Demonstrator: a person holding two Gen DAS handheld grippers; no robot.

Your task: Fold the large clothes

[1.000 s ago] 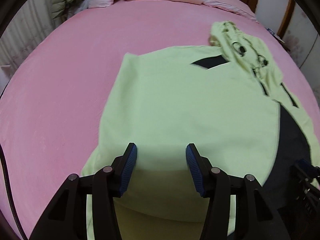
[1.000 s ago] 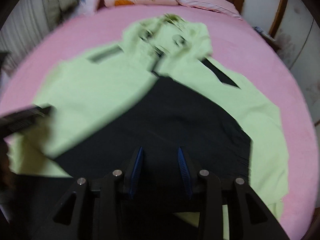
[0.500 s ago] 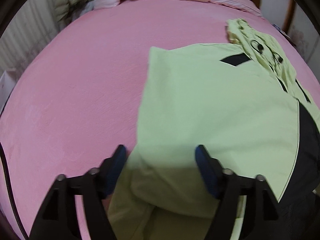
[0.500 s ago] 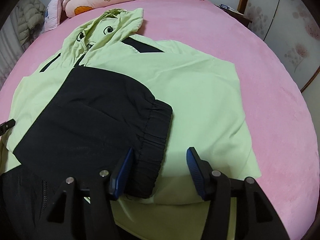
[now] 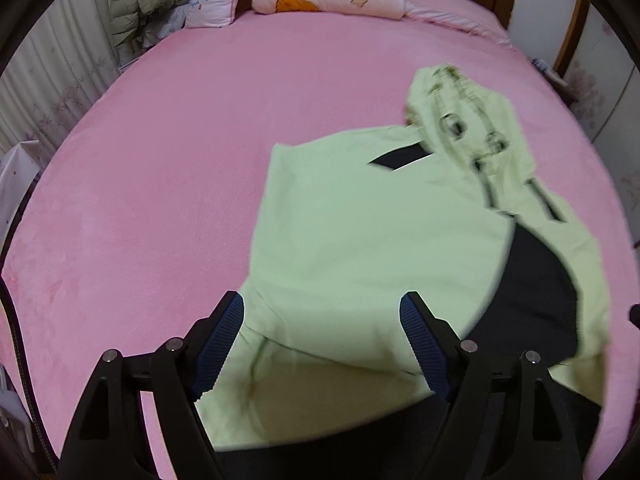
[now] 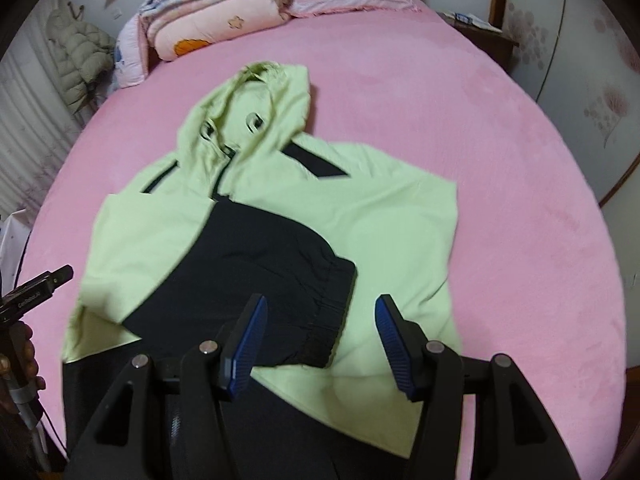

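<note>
Garment: light green hooded jacket (image 6: 384, 216) with dark panels, lying flat on the pink bed (image 6: 440, 80), hood (image 6: 256, 104) toward the pillows, hem toward the camera.
Fold so far: judging by the lie, both sleeves are brought in over the body; the dark cuffed sleeve (image 6: 288, 264) lies on top across the middle.
Left gripper (image 5: 322, 344): jaws wide and opening, nothing between the pads; it hovers over the green near-left part of the jacket, clear of the cloth.
Right gripper (image 6: 318, 340): jaws wide and opening, empty; it hangs above the elastic cuff (image 6: 328, 312) without touching.
Step in hand: likely picking the hem for the bottom-to-top fold.
Risk, layers: a pinch that takes only the top layer would drag the folded sleeve loose.
Risk, cuff: the thick cuff sits right under the right jaws; catching it would pull the sleeve back out.
Risk, uneven lift: grips at unlike heights would skew the fold.
Risk, near edge: the hem is partly hidden beneath the grippers, so aim is uncertain.
</note>
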